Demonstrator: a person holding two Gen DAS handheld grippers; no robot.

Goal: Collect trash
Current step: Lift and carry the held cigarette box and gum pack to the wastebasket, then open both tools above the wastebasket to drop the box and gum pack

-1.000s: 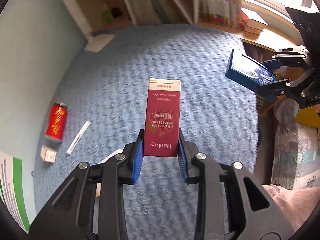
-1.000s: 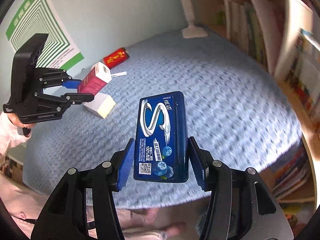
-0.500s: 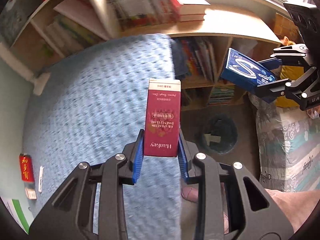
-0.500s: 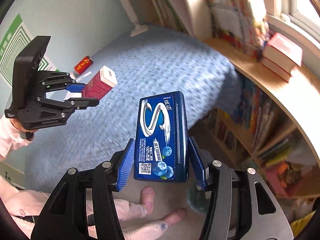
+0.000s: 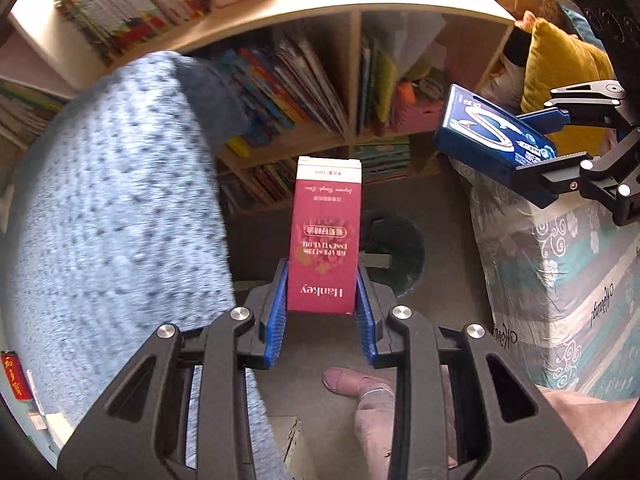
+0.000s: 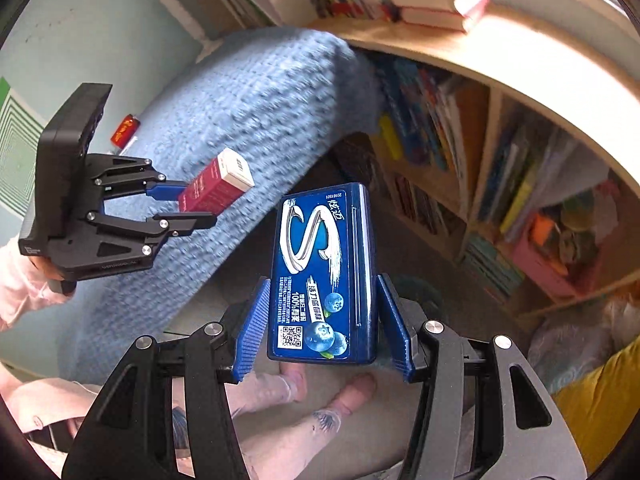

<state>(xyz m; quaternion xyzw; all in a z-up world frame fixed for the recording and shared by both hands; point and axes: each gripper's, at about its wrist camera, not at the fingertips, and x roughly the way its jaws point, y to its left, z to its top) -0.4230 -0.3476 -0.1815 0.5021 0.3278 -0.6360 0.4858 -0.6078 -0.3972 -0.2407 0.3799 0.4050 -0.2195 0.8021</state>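
My left gripper (image 5: 322, 276) is shut on a dark red carton (image 5: 325, 236) with a white end, held in the air past the table edge. It also shows in the right wrist view (image 6: 192, 208) with the carton (image 6: 216, 188). My right gripper (image 6: 324, 308) is shut on a blue gum box (image 6: 322, 272) and appears in the left wrist view (image 5: 552, 156) with the box (image 5: 488, 136). A dark round bin (image 5: 394, 248) stands on the floor below the red carton.
A table with a blue knitted cloth (image 5: 112, 216) lies to the left. A red can (image 5: 14, 376) and small scraps lie on it near the wall. A bookshelf (image 5: 320, 92) full of books stands behind. A patterned bed (image 5: 560, 280) and yellow cushion (image 5: 560, 64) are on the right. Bare feet (image 6: 304, 400) are on the floor.
Both grippers have swung away from the table, to the right and downward, with their boxes still held. The floor, the bin and the bookshelf have come into view.
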